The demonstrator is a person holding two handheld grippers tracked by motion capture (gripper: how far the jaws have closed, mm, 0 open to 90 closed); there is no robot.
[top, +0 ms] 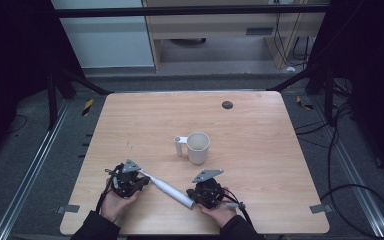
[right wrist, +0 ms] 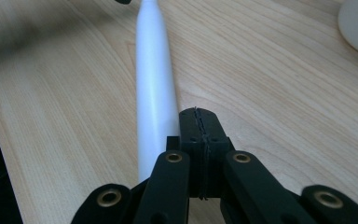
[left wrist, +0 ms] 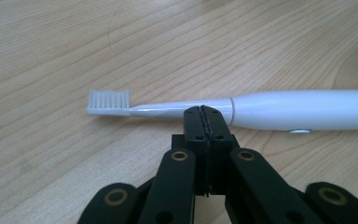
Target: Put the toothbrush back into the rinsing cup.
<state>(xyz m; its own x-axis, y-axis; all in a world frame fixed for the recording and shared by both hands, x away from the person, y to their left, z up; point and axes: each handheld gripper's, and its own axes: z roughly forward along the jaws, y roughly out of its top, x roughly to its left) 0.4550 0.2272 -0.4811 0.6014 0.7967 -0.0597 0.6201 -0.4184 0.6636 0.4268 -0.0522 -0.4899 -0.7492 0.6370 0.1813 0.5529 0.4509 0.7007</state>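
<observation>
While both grippers rest closed and empty, the wooden counter carries a white mug, interior unreadable, and an electric toothbrush lying flat between left gripper and right gripper. Judged pre-grasp: either gripper must open around the handle.

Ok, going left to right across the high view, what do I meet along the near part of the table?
Left black tongs → white electric toothbrush lying flat → right black tongs. Farther back stands the white handled mug.
</observation>
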